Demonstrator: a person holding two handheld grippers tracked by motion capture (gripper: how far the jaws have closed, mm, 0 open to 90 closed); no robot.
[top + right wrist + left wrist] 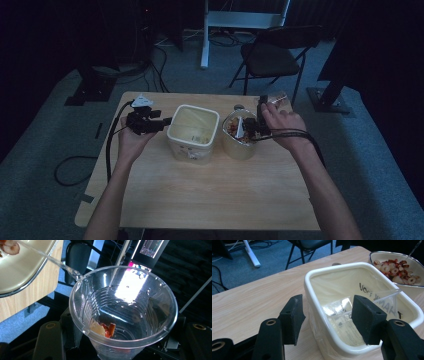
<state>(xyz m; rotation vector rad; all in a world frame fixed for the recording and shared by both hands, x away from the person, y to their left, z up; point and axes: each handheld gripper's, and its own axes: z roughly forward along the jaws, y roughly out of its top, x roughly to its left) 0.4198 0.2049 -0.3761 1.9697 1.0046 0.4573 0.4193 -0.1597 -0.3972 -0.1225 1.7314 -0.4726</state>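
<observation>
Right gripper (pixel 120 345) clamped on clear cup (pixel 123 312), tipped at bowl (pixel 239 137) centre-right, scraps left inside. Left gripper (pixel 327 320) jaws apart, straddling white tub (pixel 362 312) wall, not pressing. Step: emptying cup. Next: tilt further, shake out.

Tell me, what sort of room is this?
Probably a lab or recording studio, not a kitchen: a small light wooden table stands on grey carpet, with loose black cables, a black folding chair and dark equipment stands around it.
</observation>
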